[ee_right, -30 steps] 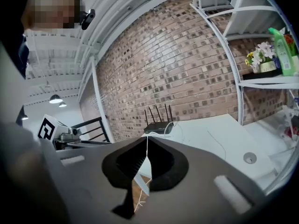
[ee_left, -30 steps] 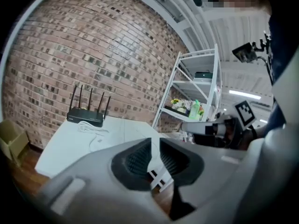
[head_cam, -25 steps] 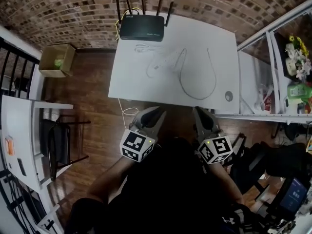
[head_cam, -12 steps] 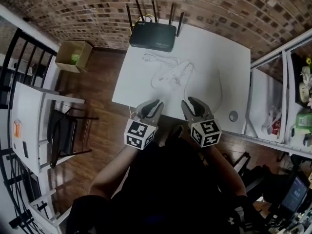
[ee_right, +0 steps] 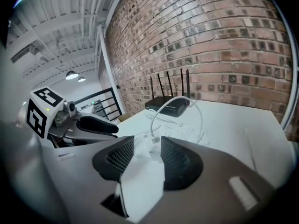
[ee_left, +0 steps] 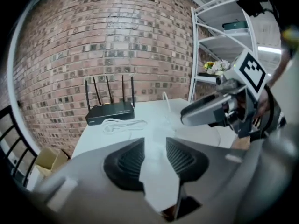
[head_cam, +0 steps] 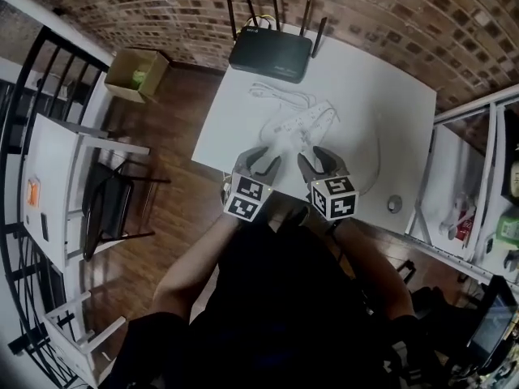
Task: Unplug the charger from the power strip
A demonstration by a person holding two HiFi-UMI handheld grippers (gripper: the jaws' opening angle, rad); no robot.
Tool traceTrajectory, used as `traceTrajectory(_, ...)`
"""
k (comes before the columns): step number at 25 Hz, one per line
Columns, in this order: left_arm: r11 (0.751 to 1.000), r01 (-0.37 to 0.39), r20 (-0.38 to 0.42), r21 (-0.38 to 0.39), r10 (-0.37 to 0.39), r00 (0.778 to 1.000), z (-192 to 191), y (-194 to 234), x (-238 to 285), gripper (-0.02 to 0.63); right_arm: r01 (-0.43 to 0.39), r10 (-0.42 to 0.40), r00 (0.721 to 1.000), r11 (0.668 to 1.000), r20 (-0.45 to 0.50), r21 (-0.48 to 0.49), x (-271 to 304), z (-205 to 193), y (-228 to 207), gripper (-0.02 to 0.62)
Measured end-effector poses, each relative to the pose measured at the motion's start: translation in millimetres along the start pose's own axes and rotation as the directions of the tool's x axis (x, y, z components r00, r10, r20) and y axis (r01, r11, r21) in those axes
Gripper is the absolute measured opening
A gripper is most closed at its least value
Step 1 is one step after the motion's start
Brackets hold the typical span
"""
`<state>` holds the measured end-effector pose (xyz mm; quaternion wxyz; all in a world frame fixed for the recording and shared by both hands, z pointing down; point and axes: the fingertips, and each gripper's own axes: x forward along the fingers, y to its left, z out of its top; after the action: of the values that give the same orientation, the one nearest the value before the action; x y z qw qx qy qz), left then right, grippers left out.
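Note:
A white power strip (head_cam: 306, 121) lies aslant in the middle of the white table (head_cam: 389, 104), with thin white cables looping round it. In the right gripper view a white charger plug (ee_right: 151, 137) sits just past the jaws, and its cable (ee_right: 180, 102) arcs up and over. My left gripper (head_cam: 264, 163) and right gripper (head_cam: 311, 161) hover side by side over the table's near edge, a little short of the strip. The jaws of both are opening, with nothing but bare table between them. The left gripper (ee_left: 154, 158) sees the right one (ee_left: 212, 110) at its right.
A black router (head_cam: 272, 55) with several antennas stands at the table's far edge by the brick wall. A small grey disc (head_cam: 395, 203) lies at the near right corner. A metal shelf (head_cam: 470, 177) flanks the right; a cardboard box (head_cam: 138, 70) and a chair (head_cam: 105, 217) stand left.
Both grippers have come forward and down from in front of the table to just over its near edge. Their jaws, together a second ago, now stand apart.

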<state>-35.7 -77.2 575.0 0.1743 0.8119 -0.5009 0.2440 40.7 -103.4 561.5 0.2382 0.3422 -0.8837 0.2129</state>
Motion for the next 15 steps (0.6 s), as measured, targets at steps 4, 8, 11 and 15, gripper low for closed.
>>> traceTrajectory(4,0.996,0.048,-0.025,0.070,-0.046,0.999,-4.4,12.6,25.8,0.153,0.059,-0.062,0.994,0.998,-0.085,-0.035,27.4,-9.6,-6.7,0.218)
traceTrajectory(8,0.994,0.093,-0.047,0.061,-0.090,0.995,-10.1,20.6,52.5,0.172,0.067,-0.074,0.985,0.997,-0.156,-0.050,48.0,-16.9,-9.7,0.225)
traceTrajectory(11,0.991,0.120,-0.058,0.051,-0.117,0.991,-13.9,23.0,66.2,0.186,0.088,-0.101,0.975,0.993,-0.196,-0.076,59.6,-21.8,-11.3,0.229)
traceTrajectory(15,0.983,0.153,-0.077,0.103,-0.145,0.986,-15.7,18.8,74.6,0.187,0.156,-0.182,0.951,0.980,-0.250,-0.120,66.0,-24.4,-16.6,0.227)
